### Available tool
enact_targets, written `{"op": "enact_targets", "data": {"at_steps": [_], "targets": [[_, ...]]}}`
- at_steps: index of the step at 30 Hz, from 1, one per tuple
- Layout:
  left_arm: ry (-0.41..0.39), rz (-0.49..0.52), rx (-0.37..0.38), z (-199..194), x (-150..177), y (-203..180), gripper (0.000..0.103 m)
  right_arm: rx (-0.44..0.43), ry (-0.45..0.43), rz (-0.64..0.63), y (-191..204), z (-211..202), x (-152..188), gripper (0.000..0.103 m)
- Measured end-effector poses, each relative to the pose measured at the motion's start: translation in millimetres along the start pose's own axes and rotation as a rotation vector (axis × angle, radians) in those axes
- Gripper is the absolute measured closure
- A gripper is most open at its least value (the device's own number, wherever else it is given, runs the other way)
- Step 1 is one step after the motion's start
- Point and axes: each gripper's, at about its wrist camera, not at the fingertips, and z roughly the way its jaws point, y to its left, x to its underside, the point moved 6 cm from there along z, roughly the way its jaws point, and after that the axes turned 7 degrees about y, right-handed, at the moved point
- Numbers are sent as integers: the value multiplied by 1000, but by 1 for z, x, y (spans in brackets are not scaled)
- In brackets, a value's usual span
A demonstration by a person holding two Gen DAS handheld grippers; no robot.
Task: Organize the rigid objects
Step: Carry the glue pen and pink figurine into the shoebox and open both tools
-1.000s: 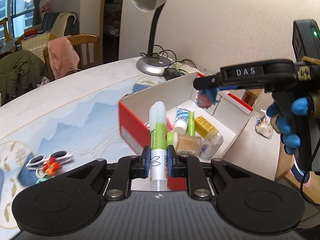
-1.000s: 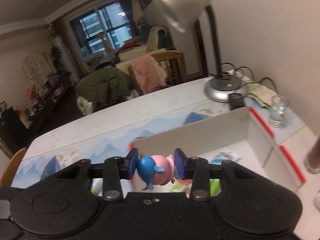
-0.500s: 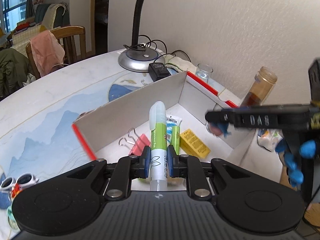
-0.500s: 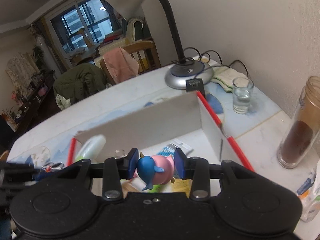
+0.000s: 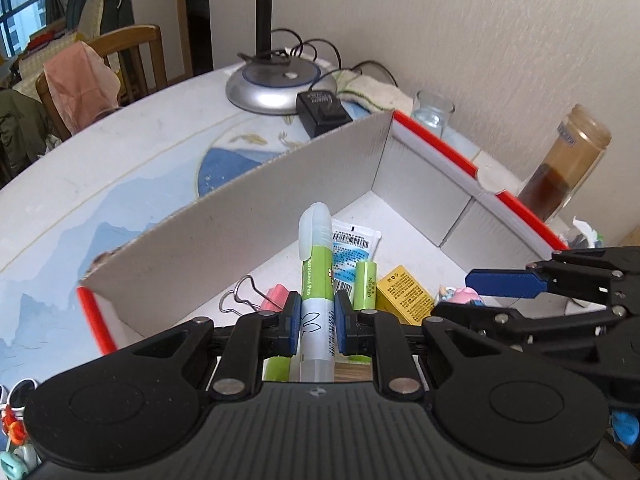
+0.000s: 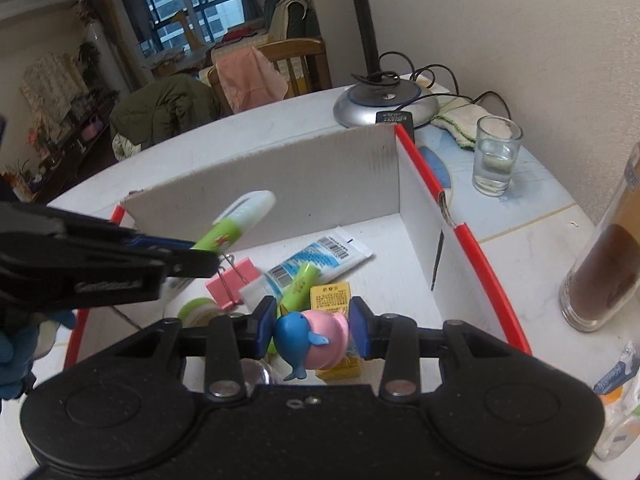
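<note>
Over the white red-edged cardboard box (image 5: 424,184), left gripper (image 5: 317,322) jaws clamp a green-and-white highlighter pen (image 5: 316,268) — right gripper (image 6: 313,330) jaws pinch a blue-and-pink whale figurine (image 6: 312,338) (both aloft).

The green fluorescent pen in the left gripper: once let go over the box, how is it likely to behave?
The fluorescent pen looks like a rigid plastic cylinder, so it should drop stiffly and may roll. The white box has raised walls and clutter like the pink binder clip, which would probably stop it. It seems light and unlikely to break.
</note>
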Motion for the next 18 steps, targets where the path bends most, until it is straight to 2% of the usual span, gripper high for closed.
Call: {"op": "enact_targets", "data": {"at_steps": [8,14,18], "targets": [[56,-5,-3,23,-1,-1,87,10,-6,-76,8,2,2,65],[101,-6,1,36,2,-1,86,21,-2,-86,9,1,5,64],[104,-27,3,36,3,2,86,20,15,-85,10,0,8,64]]}}
